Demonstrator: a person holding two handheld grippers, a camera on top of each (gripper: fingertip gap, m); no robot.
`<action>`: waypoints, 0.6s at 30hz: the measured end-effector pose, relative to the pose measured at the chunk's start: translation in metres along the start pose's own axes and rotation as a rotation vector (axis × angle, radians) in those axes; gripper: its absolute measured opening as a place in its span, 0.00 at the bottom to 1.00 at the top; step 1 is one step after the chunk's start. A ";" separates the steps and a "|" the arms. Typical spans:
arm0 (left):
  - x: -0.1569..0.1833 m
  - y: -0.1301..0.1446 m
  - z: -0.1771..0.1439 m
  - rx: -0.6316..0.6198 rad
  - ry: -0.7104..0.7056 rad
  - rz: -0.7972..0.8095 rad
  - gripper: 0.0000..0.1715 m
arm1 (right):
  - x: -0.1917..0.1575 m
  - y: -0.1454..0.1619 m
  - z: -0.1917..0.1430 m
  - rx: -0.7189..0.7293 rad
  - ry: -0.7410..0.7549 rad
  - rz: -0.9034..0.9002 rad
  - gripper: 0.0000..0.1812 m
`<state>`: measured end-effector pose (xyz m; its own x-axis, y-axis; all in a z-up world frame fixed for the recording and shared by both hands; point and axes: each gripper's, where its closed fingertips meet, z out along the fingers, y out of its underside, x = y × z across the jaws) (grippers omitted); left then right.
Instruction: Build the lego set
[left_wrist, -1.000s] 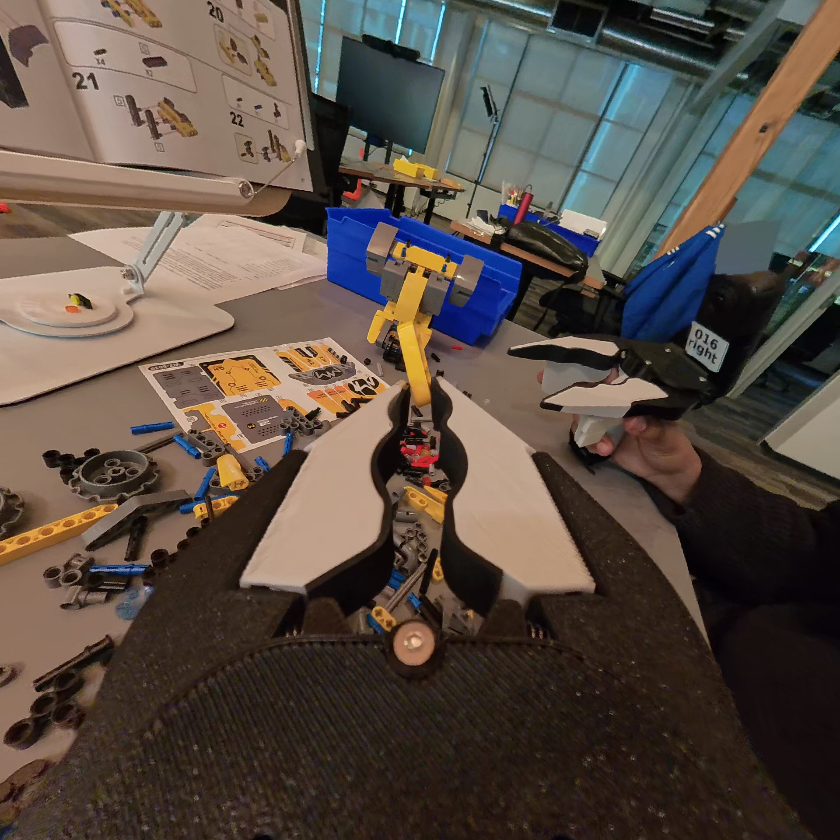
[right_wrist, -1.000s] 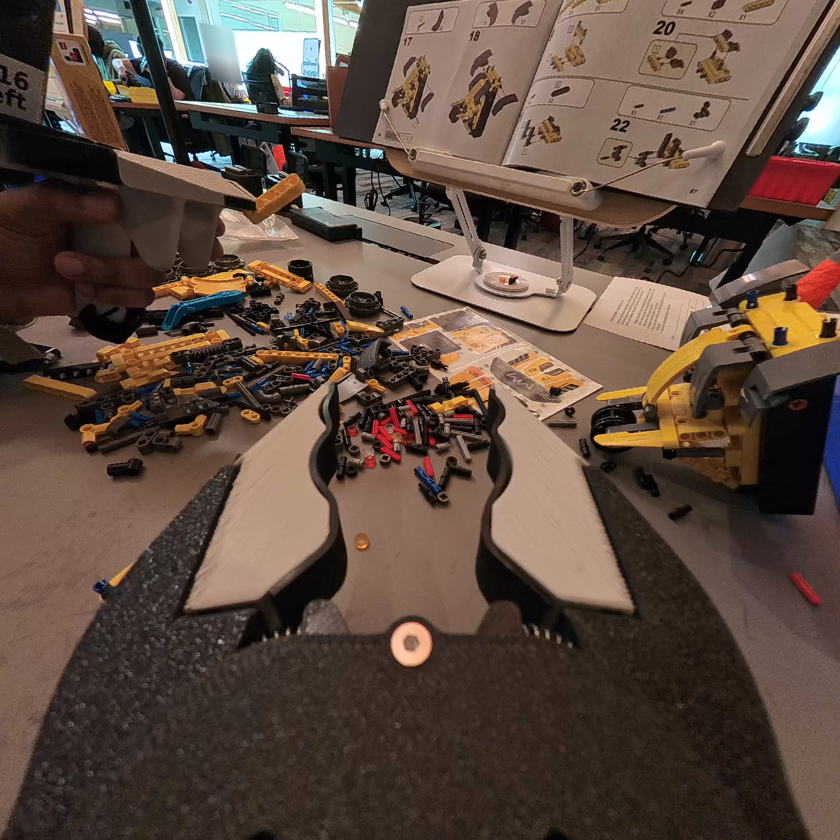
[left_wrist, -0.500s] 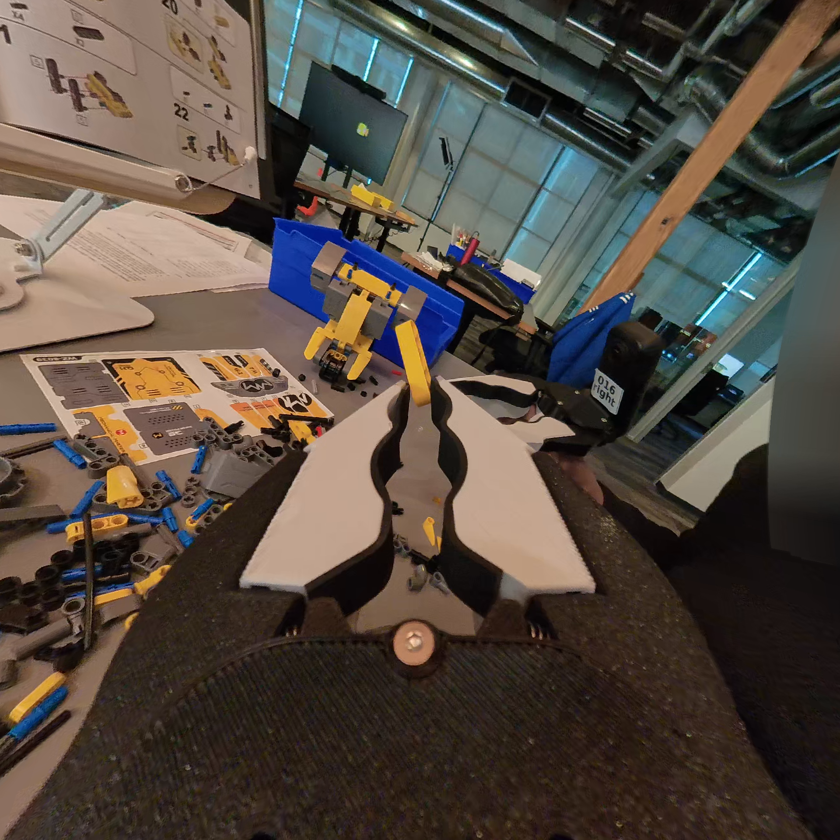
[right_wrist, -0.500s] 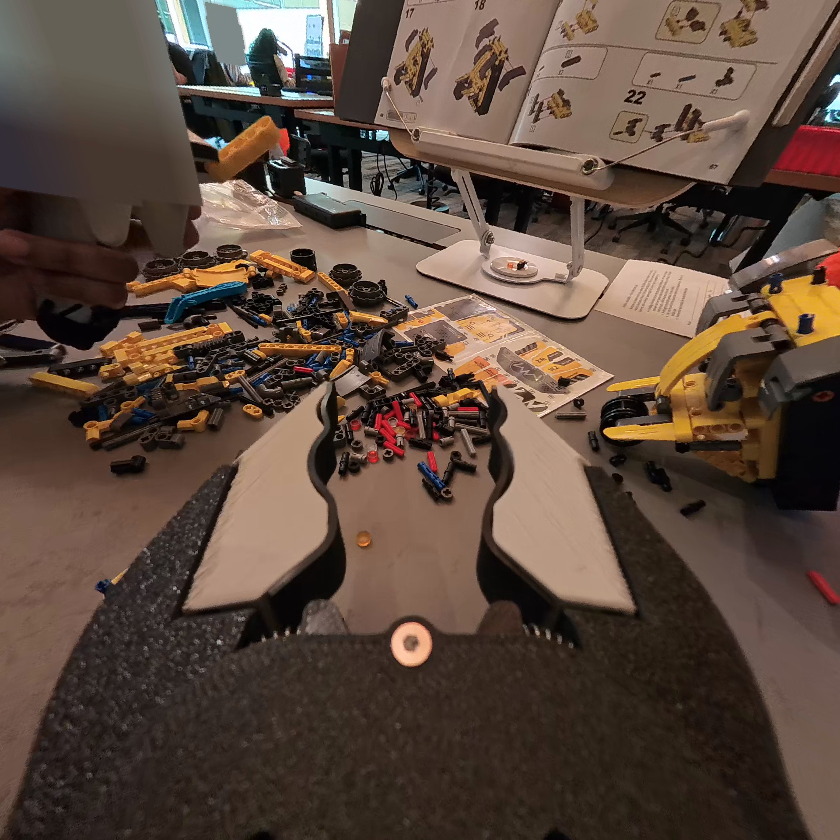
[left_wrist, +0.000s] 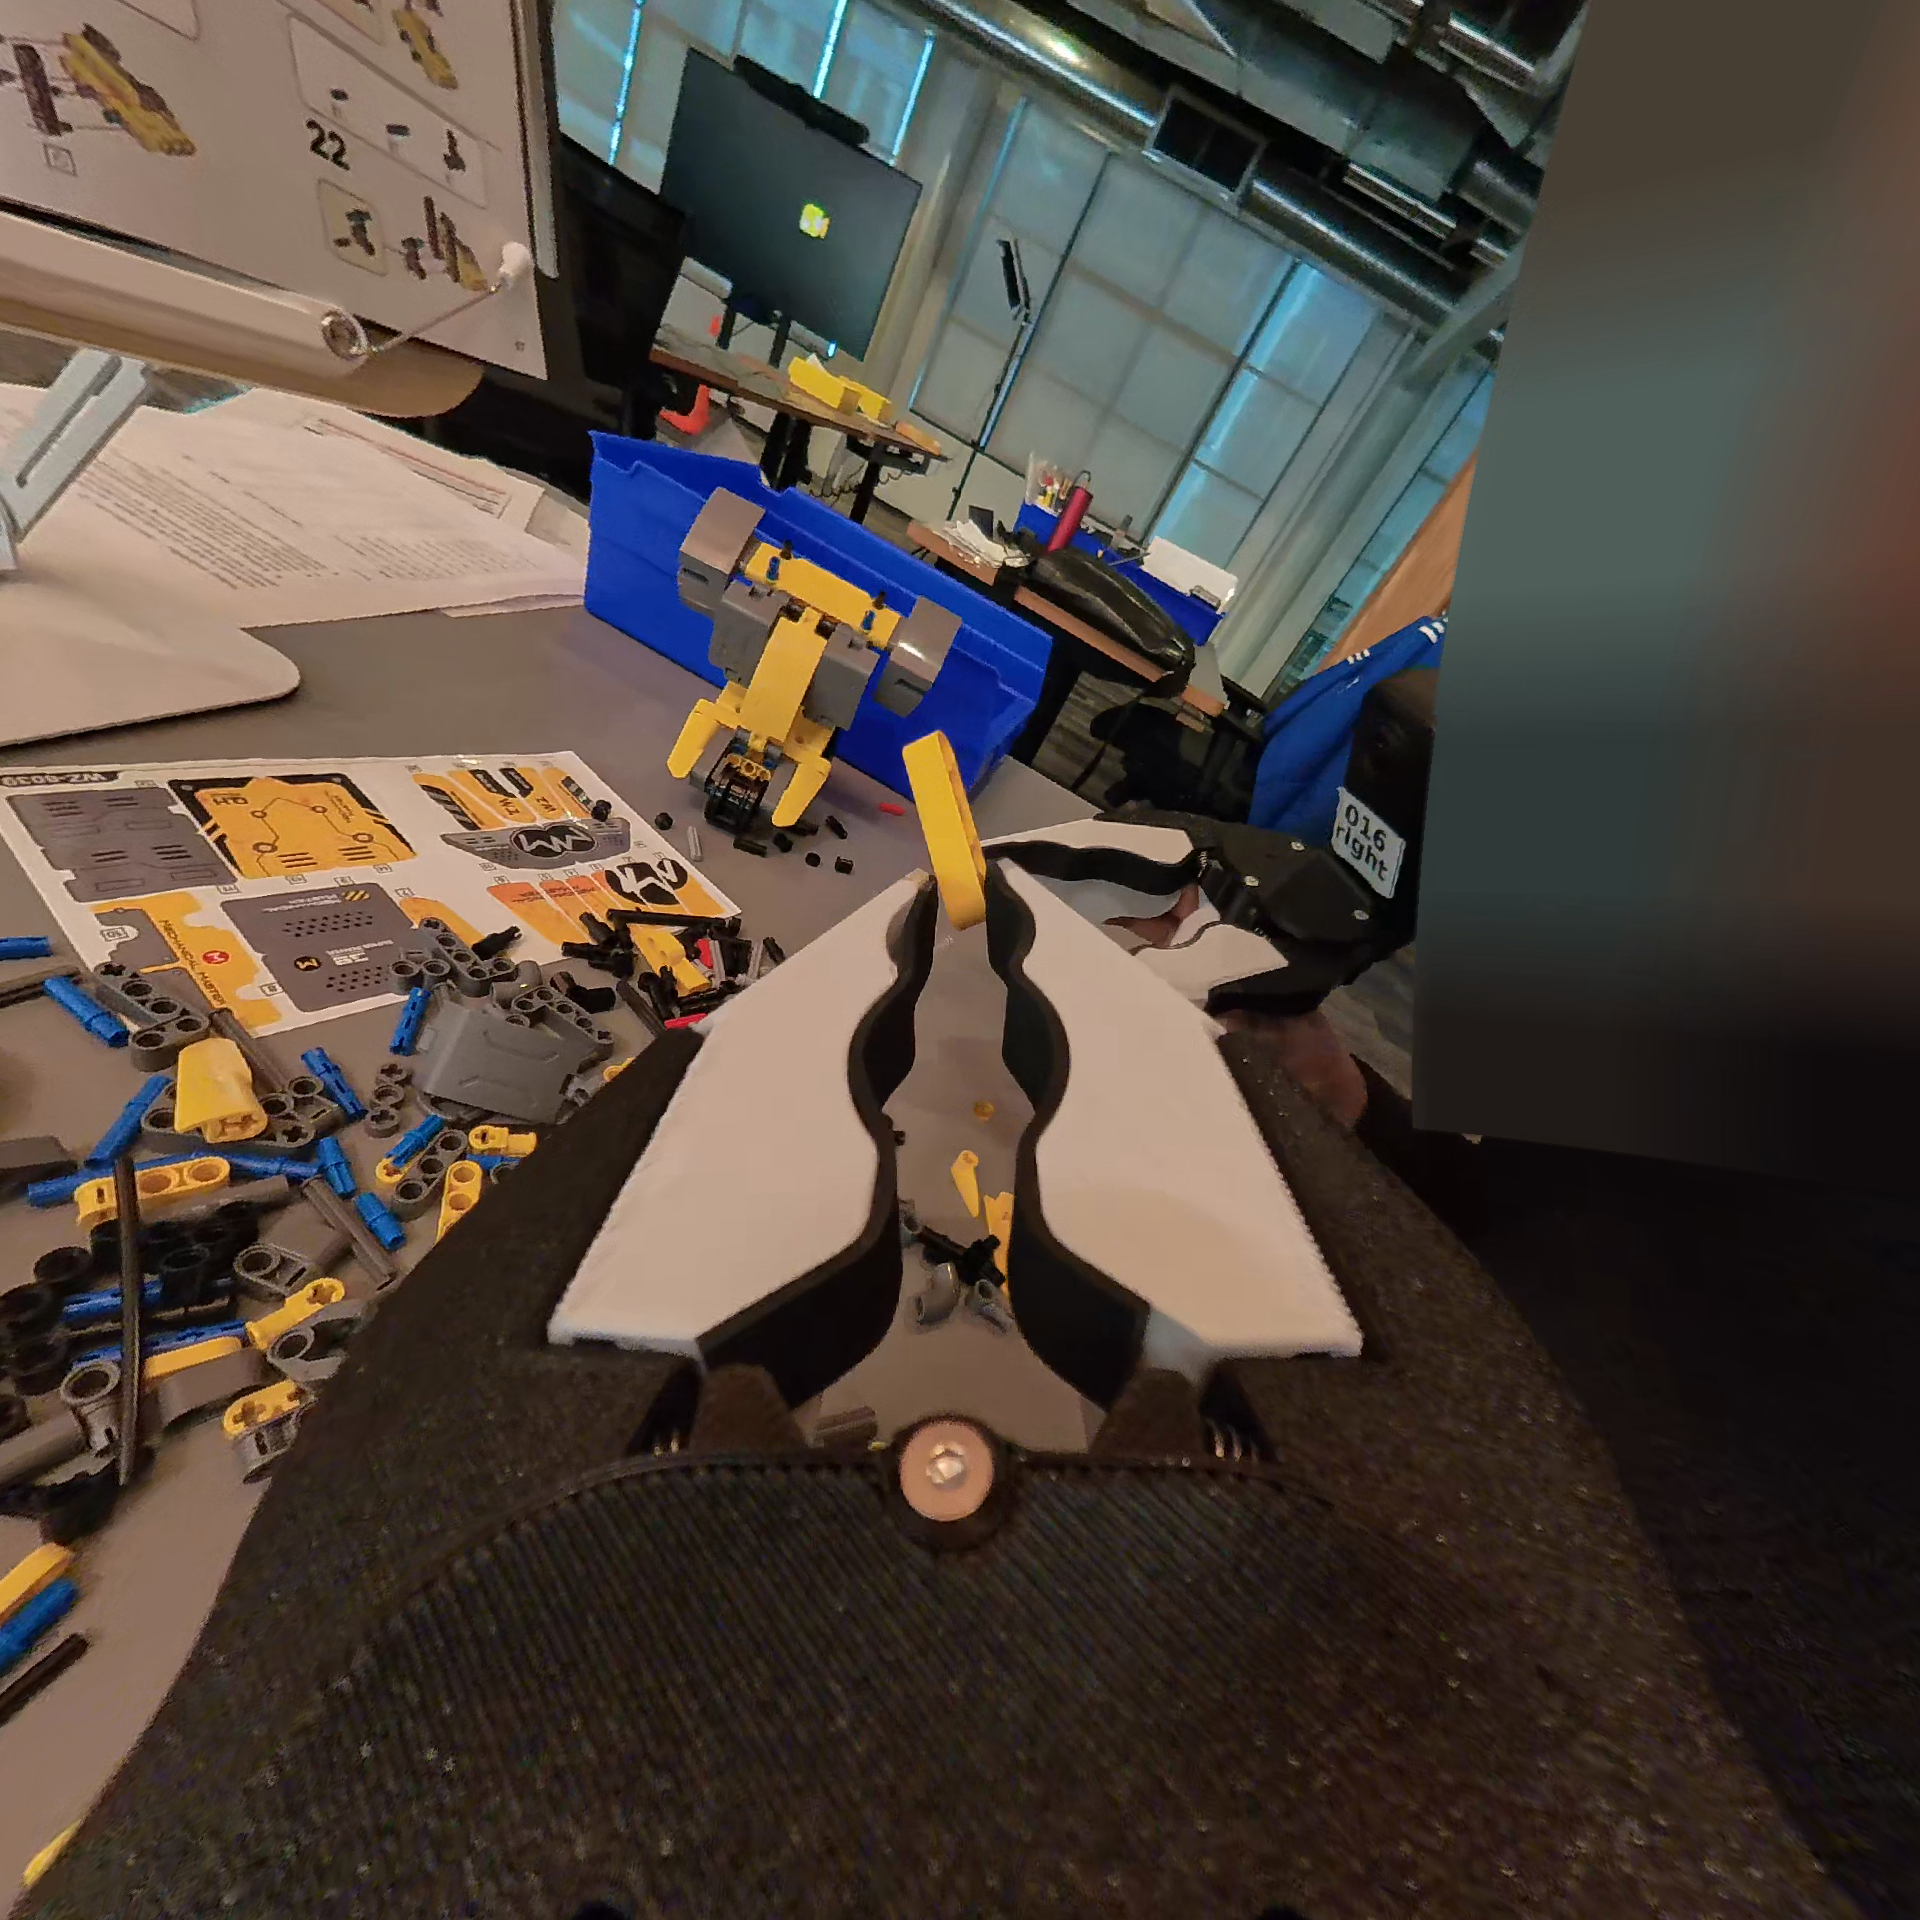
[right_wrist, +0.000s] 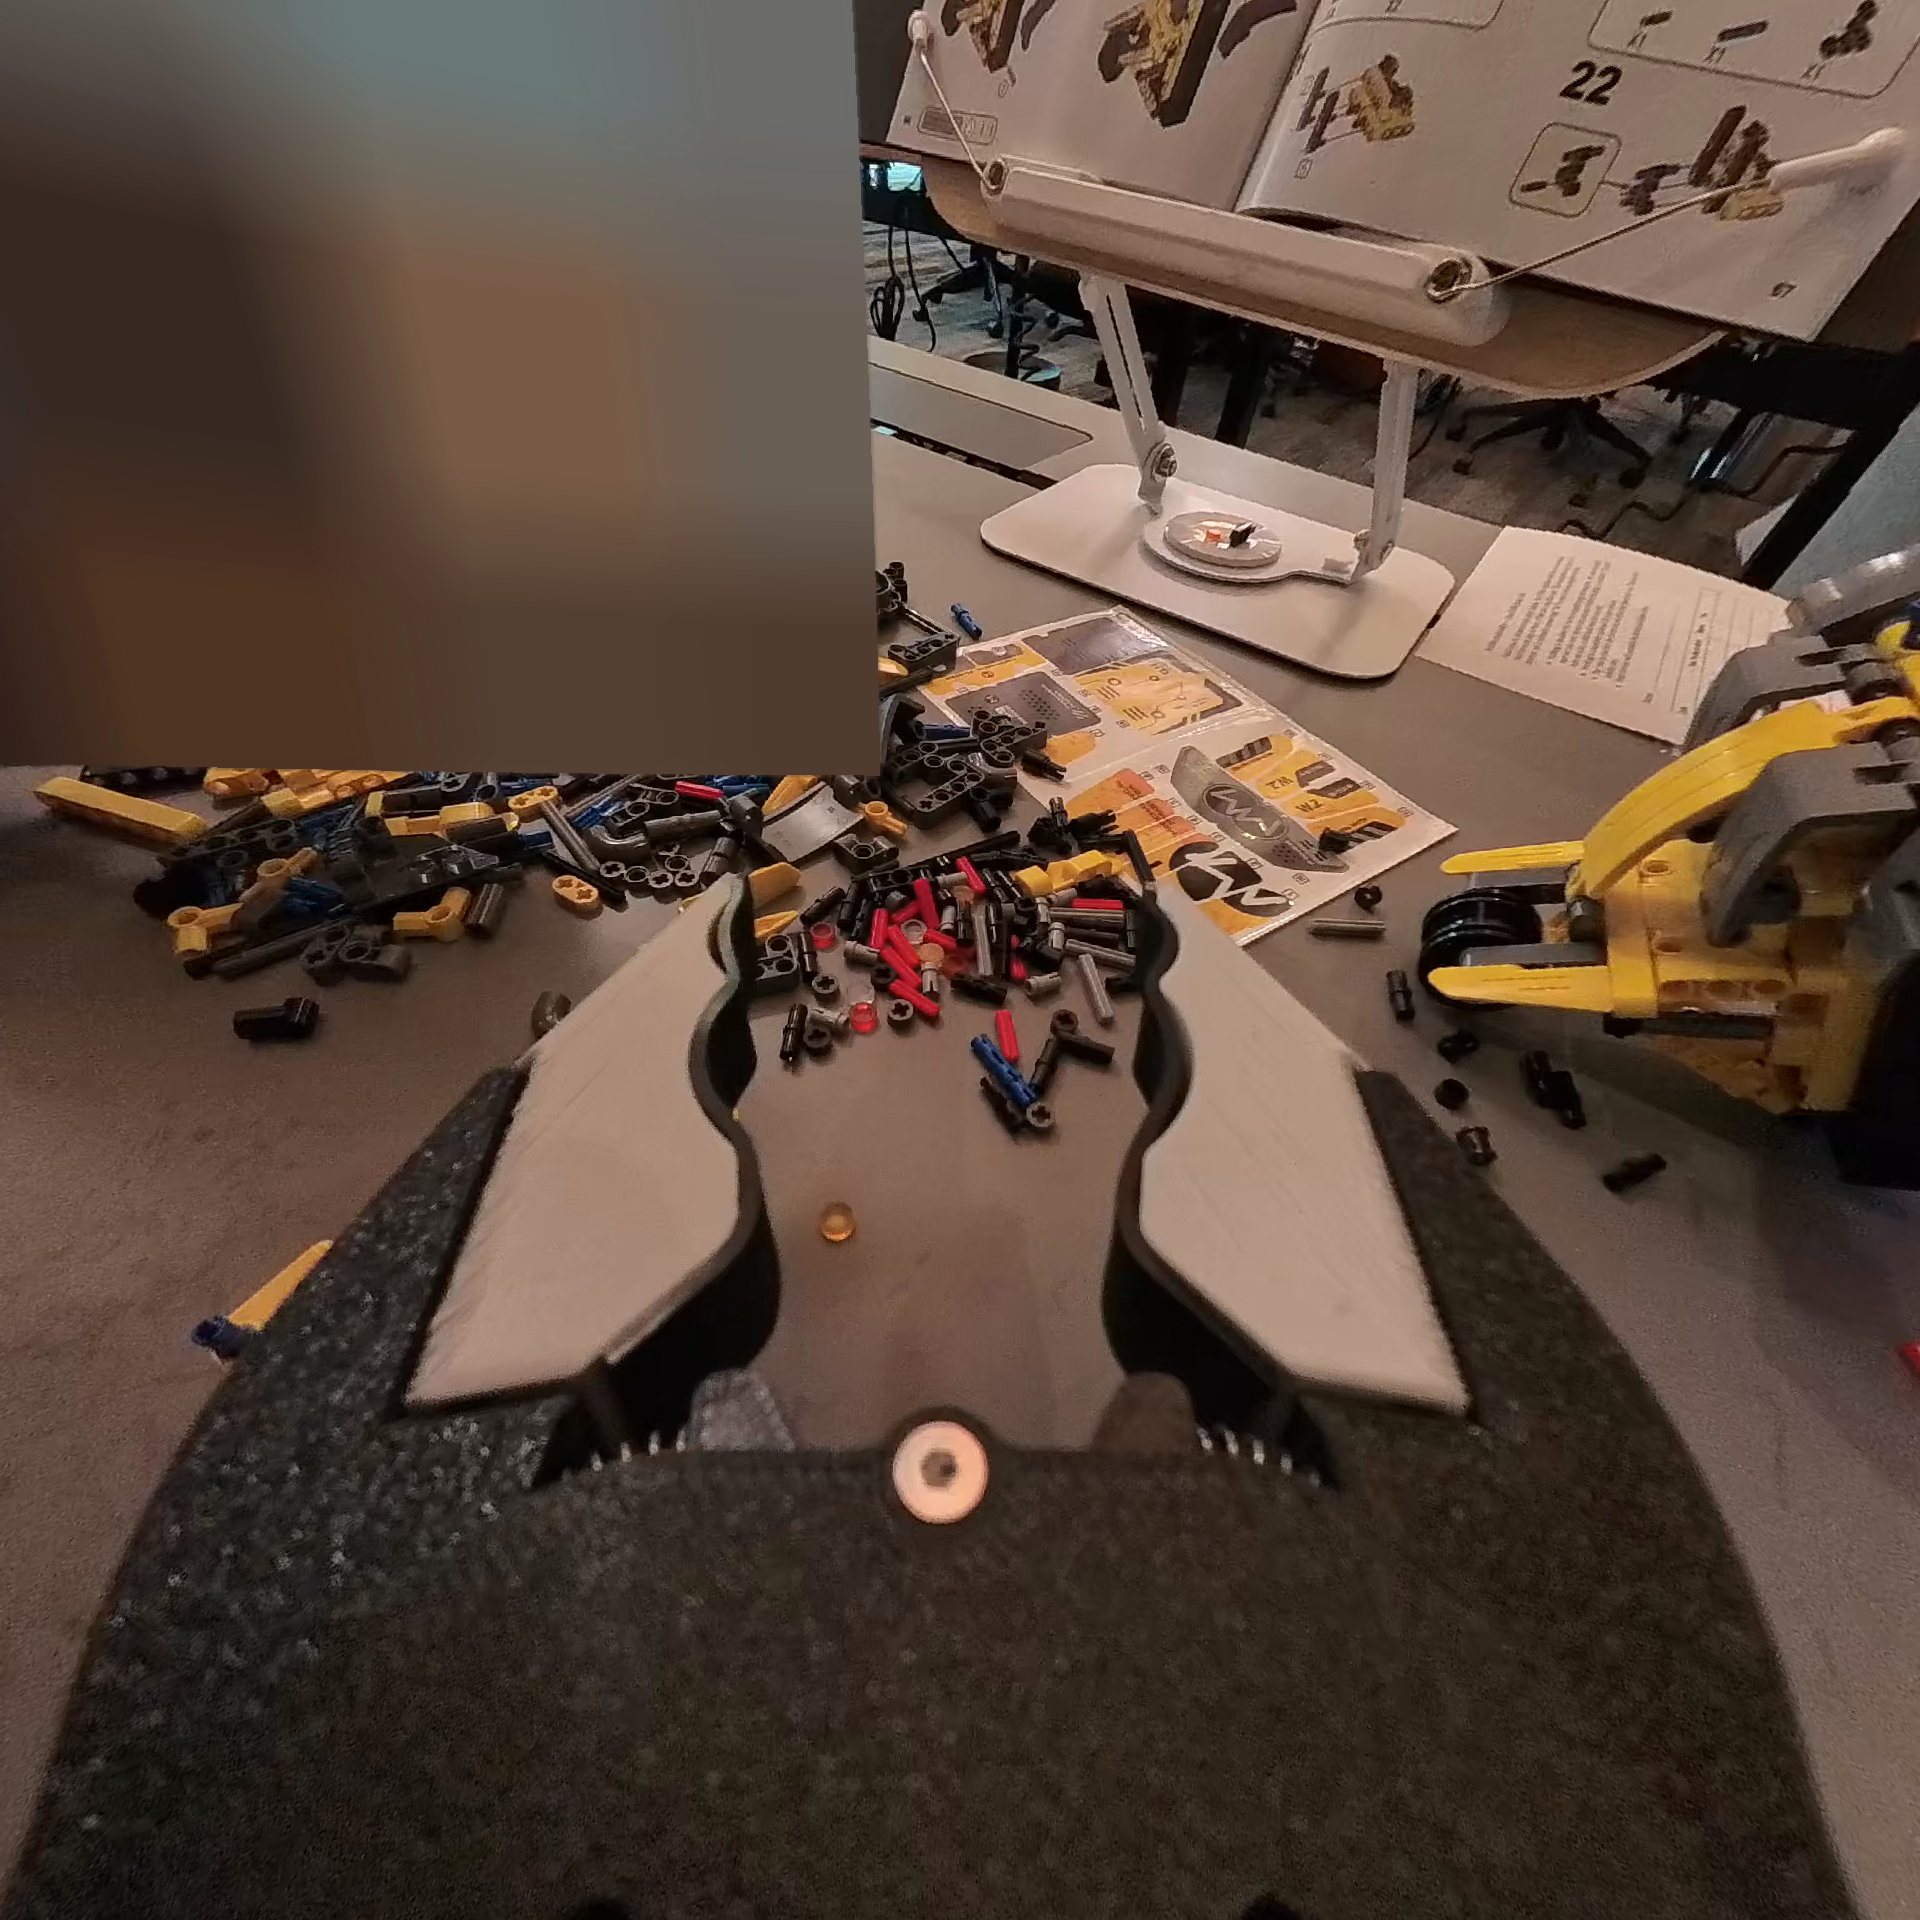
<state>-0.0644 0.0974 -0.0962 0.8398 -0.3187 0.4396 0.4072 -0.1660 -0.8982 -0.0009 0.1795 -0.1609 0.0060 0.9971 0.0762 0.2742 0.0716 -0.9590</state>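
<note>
My left gripper (left_wrist: 956, 894) is shut on a yellow lego beam (left_wrist: 943, 821) that stands up out of its tips, held above the grey table. The part-built yellow and grey model (left_wrist: 795, 665) stands in front of the blue bin and also shows at the right edge of the right wrist view (right_wrist: 1725, 935). My right gripper (right_wrist: 945, 914) is open and empty, low over a pile of small red, black and grey pins (right_wrist: 956, 945). It also shows in the left wrist view (left_wrist: 1174, 904), just right of the left gripper's tips. Loose yellow, blue and black parts (left_wrist: 208, 1174) lie at the left.
A sticker sheet (left_wrist: 343, 862) lies flat on the table (right_wrist: 156, 1122). An instruction booklet (right_wrist: 1475, 114) rests on a white stand (right_wrist: 1226, 561). A blue bin (left_wrist: 665, 561) is behind the model. Printed papers (left_wrist: 270, 509) lie nearby. A small orange stud (right_wrist: 836, 1221) sits between the right fingers.
The left gripper, still holding the yellow beam, has moved right and toward the right gripper. The right gripper has dropped lower and closer to the pin pile.
</note>
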 end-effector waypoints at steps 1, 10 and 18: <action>-0.001 0.001 0.000 -0.001 -0.002 -0.002 0.03 | 0.000 0.000 0.000 0.000 -0.001 0.002 0.40; -0.007 0.000 0.000 0.013 -0.011 -0.026 0.03 | 0.000 -0.001 -0.001 0.007 -0.003 0.005 0.41; -0.005 -0.004 -0.002 0.033 -0.007 -0.022 0.03 | 0.000 -0.001 -0.001 0.010 -0.002 0.003 0.41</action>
<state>-0.0711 0.0979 -0.0952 0.8330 -0.3083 0.4594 0.4372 -0.1421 -0.8881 -0.0001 0.1795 -0.1595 0.0051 0.9974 0.0723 0.2649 0.0684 -0.9618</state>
